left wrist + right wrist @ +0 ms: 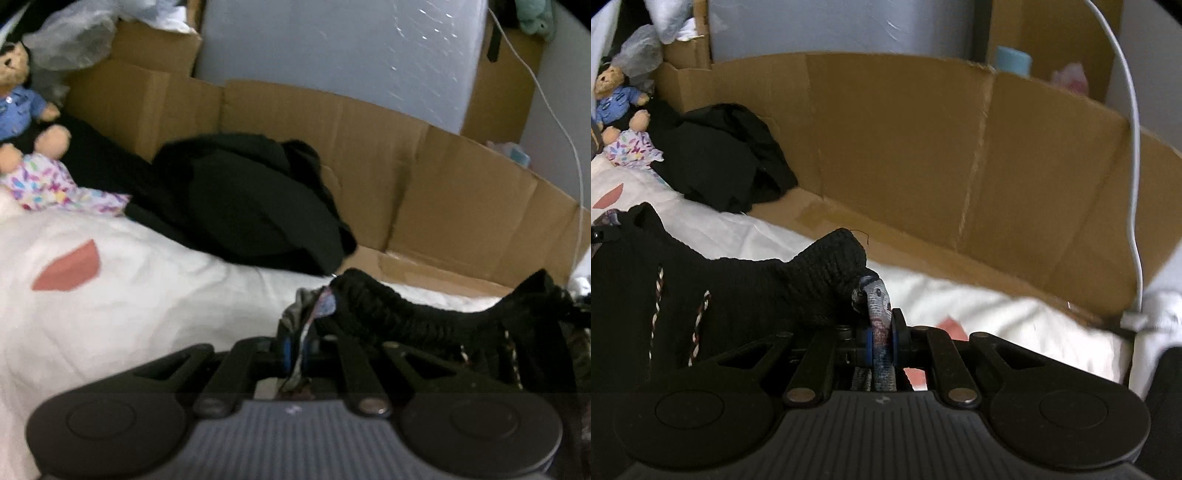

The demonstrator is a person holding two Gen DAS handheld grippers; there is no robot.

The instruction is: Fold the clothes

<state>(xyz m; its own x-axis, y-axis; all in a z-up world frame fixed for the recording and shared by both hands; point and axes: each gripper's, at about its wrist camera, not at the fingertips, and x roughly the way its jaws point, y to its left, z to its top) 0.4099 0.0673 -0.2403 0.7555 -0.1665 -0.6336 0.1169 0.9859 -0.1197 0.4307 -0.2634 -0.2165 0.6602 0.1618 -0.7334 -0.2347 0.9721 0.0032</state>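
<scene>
A black knit garment (417, 314) with a patterned lining and twisted cords hangs stretched between both grippers above the white bedsheet (110, 295). My left gripper (295, 354) is shut on one corner of it, the patterned edge pinched between the blue pads. My right gripper (881, 339) is shut on the other corner of the same garment (701, 295), a strip of grey-blue patterned fabric squeezed between its pads. The cloth sags in a curve between the two grips.
A pile of black clothes (251, 203) lies at the back against a cardboard wall (406, 166). A teddy bear in blue (22, 110) sits at the far left over a floral cloth (55, 184). A white cable (1134, 166) hangs on the right.
</scene>
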